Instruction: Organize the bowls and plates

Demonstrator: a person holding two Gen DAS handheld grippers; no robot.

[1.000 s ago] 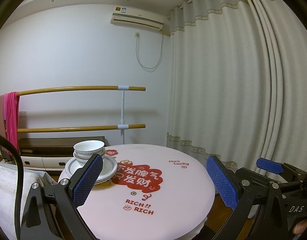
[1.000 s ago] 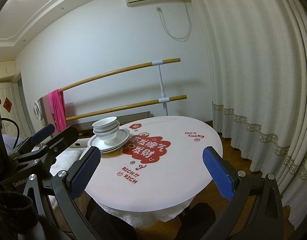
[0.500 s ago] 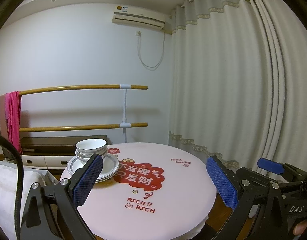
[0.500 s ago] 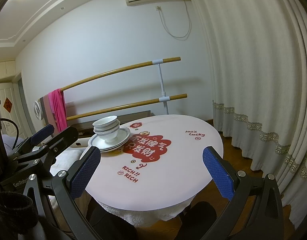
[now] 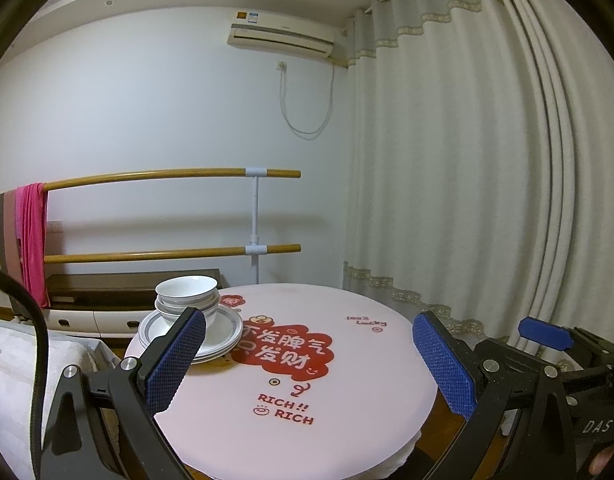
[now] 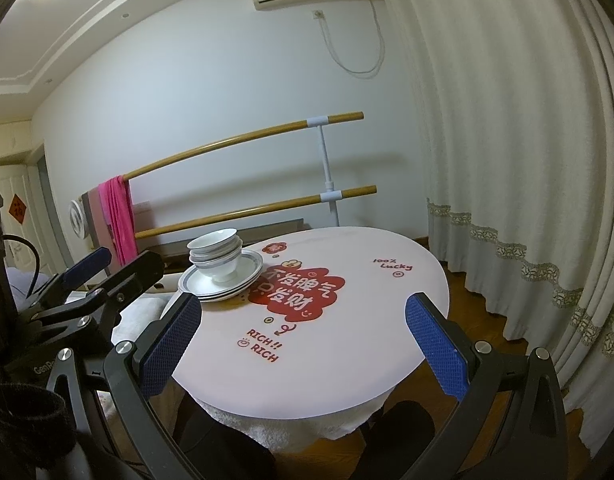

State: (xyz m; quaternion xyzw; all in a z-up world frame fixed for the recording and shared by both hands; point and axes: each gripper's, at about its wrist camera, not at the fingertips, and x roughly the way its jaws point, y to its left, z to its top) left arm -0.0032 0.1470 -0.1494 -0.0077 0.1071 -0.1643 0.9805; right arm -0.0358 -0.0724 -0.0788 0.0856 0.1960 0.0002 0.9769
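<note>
Home room: curtains [image 5: 447,180], air conditioner [image 5: 281,36], round table [image 6: 347,344].

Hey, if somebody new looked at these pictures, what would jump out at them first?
Probably the red cartoon print in the middle of the round pink table. Next, the nested white bowls on stacked plates at the table's far left edge. Both the left gripper and right gripper hover open in the foreground, holding nothing.
</note>
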